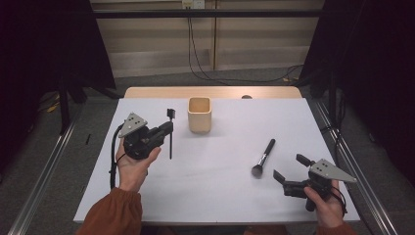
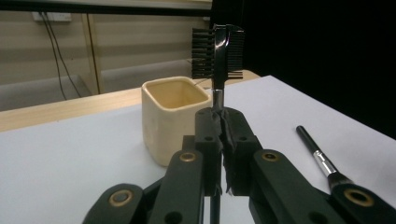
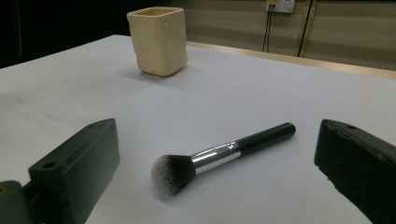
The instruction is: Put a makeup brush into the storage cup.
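White tabletop [image 1: 220,191], dark surrounds | left gripper [image 1: 169,129] clamped on brow comb [image 1: 170,134] | to be kept upright over cup [image 1: 199,115] near far edge | right gripper [image 1: 288,169] wide by powder brush [image 1: 263,157]

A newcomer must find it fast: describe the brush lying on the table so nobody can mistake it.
On the white table, look right of the cream square cup, toward the open right gripper. There lies the makeup brush, flat, with black handle, silver collar and fluffy dark head. The comb brush is thin, upright, clamped in the left gripper.
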`<state>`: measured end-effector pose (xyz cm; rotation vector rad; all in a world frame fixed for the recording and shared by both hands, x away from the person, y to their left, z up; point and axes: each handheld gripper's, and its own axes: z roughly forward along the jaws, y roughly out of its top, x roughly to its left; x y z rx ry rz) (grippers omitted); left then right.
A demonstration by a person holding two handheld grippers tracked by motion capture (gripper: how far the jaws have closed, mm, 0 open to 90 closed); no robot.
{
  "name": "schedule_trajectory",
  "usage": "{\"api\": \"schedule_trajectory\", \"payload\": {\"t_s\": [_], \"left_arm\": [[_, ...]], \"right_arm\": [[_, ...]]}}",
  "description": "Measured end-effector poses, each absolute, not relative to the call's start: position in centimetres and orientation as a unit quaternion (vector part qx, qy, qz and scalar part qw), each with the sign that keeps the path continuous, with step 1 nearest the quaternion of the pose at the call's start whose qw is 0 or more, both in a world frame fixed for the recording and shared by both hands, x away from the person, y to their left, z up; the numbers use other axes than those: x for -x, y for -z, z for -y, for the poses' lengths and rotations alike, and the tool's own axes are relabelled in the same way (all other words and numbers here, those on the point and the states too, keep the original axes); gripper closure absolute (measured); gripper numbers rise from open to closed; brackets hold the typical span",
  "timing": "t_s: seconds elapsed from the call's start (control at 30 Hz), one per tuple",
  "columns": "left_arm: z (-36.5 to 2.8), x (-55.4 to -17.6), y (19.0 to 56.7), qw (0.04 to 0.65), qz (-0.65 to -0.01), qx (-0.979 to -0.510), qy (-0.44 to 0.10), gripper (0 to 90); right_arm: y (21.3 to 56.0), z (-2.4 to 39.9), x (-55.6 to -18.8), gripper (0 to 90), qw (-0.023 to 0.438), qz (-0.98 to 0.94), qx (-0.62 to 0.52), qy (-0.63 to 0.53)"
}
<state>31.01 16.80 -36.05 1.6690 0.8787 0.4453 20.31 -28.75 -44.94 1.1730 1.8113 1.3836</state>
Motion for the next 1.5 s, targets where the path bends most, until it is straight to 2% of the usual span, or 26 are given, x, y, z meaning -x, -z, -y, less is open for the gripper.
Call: {"api": "schedule_trajectory", "payload": {"t_s": [0.63, 1.17, 1.5], "left_arm": [[-14.4, -33.5, 33.5, 0.590, -0.359, -0.692, -0.208, 86.0], [-13.0, -36.9, 34.2, 0.598, -0.382, -0.679, -0.190, 86.0], [-12.8, -38.8, 33.1, 0.610, -0.393, -0.662, -0.185, 86.0]], "right_arm": [[45.0, 28.8, -20.3, 0.0, 0.285, -0.678, -0.436, -0.518], [45.0, 28.8, -20.3, 0.0, 0.280, -0.679, -0.437, -0.519], [45.0, 28.8, -20.4, 0.0, 0.279, -0.679, -0.438, -0.519]]}}
